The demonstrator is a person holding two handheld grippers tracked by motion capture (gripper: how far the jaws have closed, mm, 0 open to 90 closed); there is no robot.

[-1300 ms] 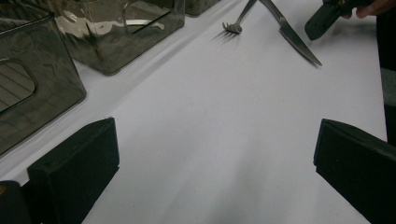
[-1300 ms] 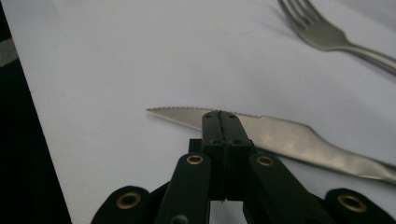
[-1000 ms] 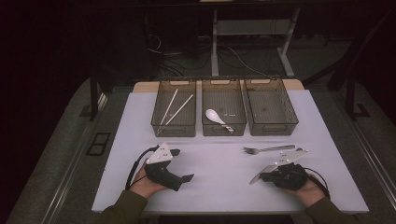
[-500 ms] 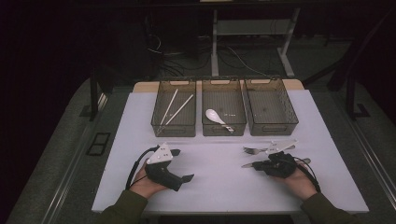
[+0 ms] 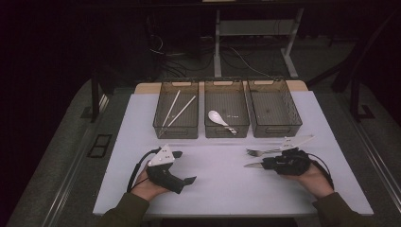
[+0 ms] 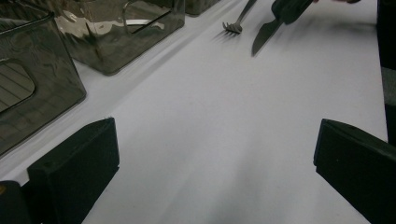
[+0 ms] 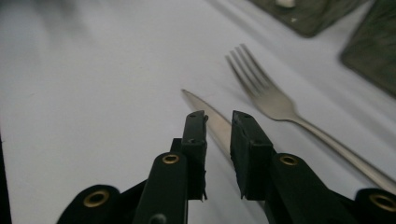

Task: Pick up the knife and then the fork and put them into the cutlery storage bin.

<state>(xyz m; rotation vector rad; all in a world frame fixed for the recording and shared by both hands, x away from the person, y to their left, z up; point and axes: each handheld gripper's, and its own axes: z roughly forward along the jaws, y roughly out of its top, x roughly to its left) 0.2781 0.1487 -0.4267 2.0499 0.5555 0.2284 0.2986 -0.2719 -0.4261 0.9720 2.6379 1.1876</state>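
A steel knife lies on the white table, its blade running under the narrow gap between my right gripper's jaws. Those jaws have just been opening, and the pads do not press on the blade. A steel fork lies just beyond the knife, roughly parallel to it. From above, the right gripper points left with the knife tip sticking out ahead and the fork behind it. My left gripper rests at the front left, wide open and holding nothing.
Three clear bins stand in a row at the back of the table: the left bin holds chopsticks, the middle bin a white spoon, and the right bin nothing that I can see.
The right hand has moved away from the front edge toward the fork, with the knife tip ahead of it. The left hand has stayed put.
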